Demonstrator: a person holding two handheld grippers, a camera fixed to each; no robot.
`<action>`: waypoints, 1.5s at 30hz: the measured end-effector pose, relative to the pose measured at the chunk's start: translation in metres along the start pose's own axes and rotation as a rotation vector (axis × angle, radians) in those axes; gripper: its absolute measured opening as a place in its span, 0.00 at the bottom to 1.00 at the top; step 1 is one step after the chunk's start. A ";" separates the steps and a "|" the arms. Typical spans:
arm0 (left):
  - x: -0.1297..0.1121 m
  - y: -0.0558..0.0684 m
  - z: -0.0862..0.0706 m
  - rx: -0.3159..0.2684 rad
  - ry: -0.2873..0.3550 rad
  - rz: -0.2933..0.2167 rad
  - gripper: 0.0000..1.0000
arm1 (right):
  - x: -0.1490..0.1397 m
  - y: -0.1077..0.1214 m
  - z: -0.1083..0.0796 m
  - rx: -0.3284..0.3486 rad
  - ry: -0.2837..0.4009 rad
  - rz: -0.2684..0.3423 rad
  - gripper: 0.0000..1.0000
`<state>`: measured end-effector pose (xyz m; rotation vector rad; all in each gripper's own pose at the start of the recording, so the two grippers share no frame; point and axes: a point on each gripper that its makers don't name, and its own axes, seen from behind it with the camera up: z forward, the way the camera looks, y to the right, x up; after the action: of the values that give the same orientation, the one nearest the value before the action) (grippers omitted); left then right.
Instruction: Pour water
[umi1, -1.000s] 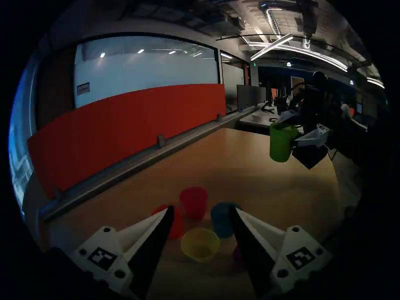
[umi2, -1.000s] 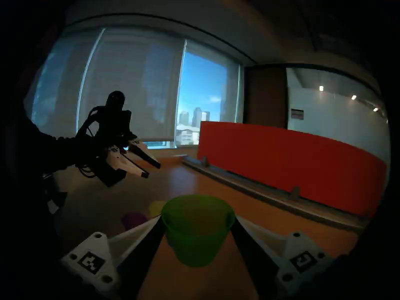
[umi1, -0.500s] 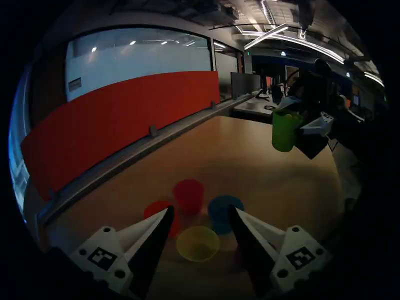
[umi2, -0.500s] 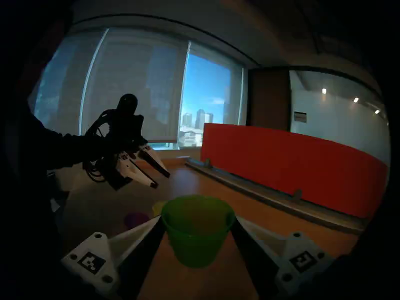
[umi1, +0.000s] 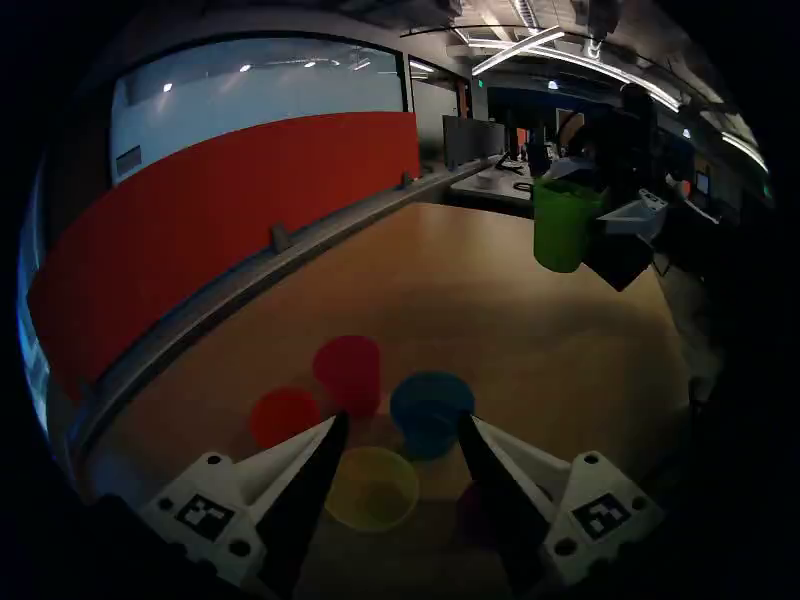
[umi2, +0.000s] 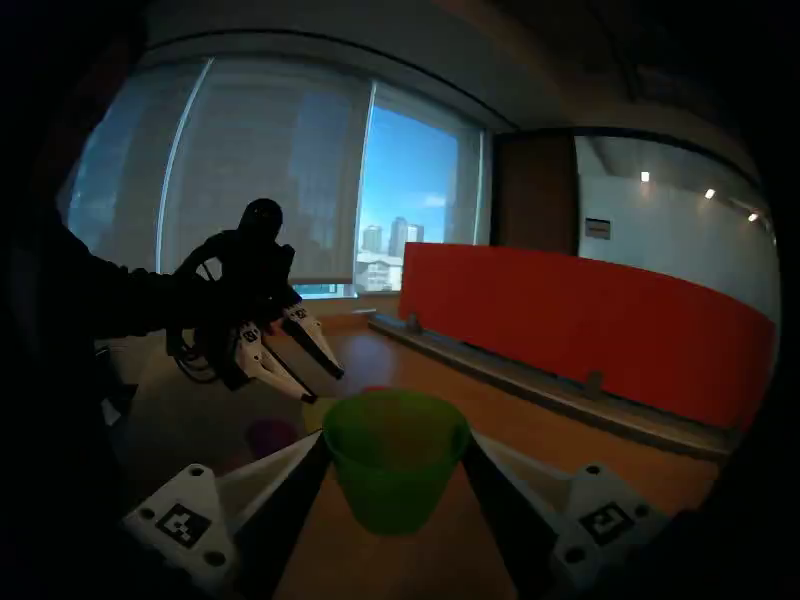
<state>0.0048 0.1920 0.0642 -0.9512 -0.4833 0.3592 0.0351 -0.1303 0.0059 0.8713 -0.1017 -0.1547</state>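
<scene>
My right gripper (umi2: 395, 440) is shut on a green cup (umi2: 396, 470), held upright above the wooden table (umi2: 520, 410). In the left gripper view the same green cup (umi1: 558, 225) hangs in the air at the far right. My left gripper (umi1: 400, 420) is open and hovers just over a cluster of small cups: a yellow cup (umi1: 373, 490) between its fingers, a blue cup (umi1: 430, 410), a tall red cup (umi1: 348, 370), a low red cup (umi1: 283, 415) and a purple cup (umi1: 473, 508) partly hidden by the right finger. Whether any cup holds water cannot be told.
A red partition (umi1: 200, 220) with a grey rail (umi1: 240, 295) runs along the table's far edge. Broad bare tabletop (umi1: 480, 300) lies between the cup cluster and the green cup. A person's dark sleeve (umi2: 110, 300) holds the left gripper (umi2: 322, 387) before bright windows (umi2: 415, 220).
My left gripper has sunk and moved forward over the cups, so the yellow cup now sits between its fingers. The right gripper keeps the green cup nearly still.
</scene>
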 end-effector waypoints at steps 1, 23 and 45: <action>-0.001 0.001 0.002 -0.004 -0.005 0.002 0.80 | -0.001 0.000 0.000 0.000 -0.001 0.000 0.92; -0.027 0.020 0.050 -0.057 -0.130 0.023 0.80 | -0.016 0.009 -0.003 -0.007 -0.018 0.020 0.92; -0.032 0.026 0.071 -0.076 -0.198 0.014 0.80 | -0.026 0.013 0.001 -0.008 -0.029 0.028 0.92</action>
<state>-0.0623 0.2386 0.0692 -0.9977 -0.6749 0.4526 0.0110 -0.1179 0.0159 0.8596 -0.1407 -0.1415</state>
